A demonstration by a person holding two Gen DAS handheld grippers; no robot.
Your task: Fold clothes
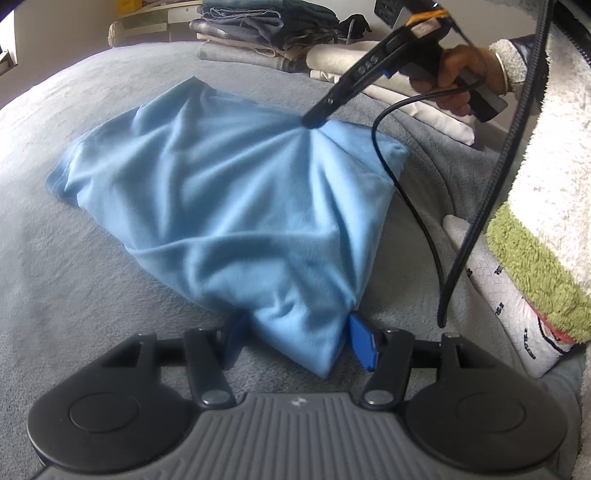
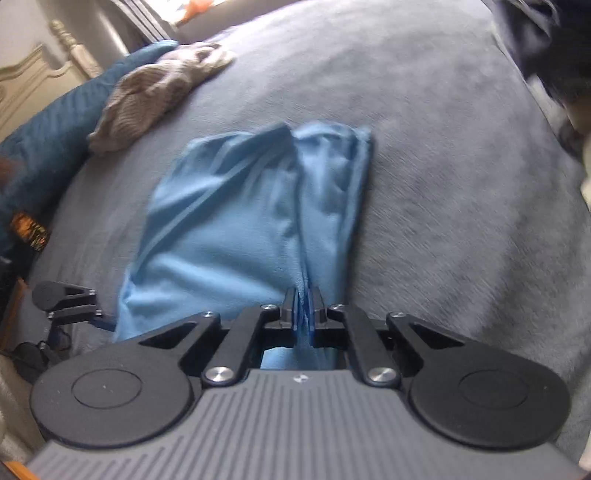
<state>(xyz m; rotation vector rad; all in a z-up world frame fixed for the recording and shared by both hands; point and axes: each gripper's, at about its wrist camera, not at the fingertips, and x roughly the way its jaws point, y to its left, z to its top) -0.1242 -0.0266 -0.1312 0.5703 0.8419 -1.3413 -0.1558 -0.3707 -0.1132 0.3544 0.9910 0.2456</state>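
A light blue garment (image 1: 229,199) lies bunched on the grey bed cover (image 1: 74,280). My left gripper (image 1: 295,336) stands wide open, its blue pads on either side of the garment's near corner. My right gripper (image 1: 314,120) pinches the garment's far edge and the cloth fans out in pleats from that point. In the right wrist view the right gripper (image 2: 303,310) is shut on a fold of the blue garment (image 2: 236,221). The left gripper (image 2: 70,306) shows at the left edge of that view, beside the garment.
A stack of folded clothes (image 1: 258,33) and white folded cloth (image 1: 406,96) lie at the far side of the bed. A grey knit garment (image 2: 155,92) and a dark blue blanket (image 2: 44,147) lie further along the bed. A black cable (image 1: 406,206) hangs across the garment.
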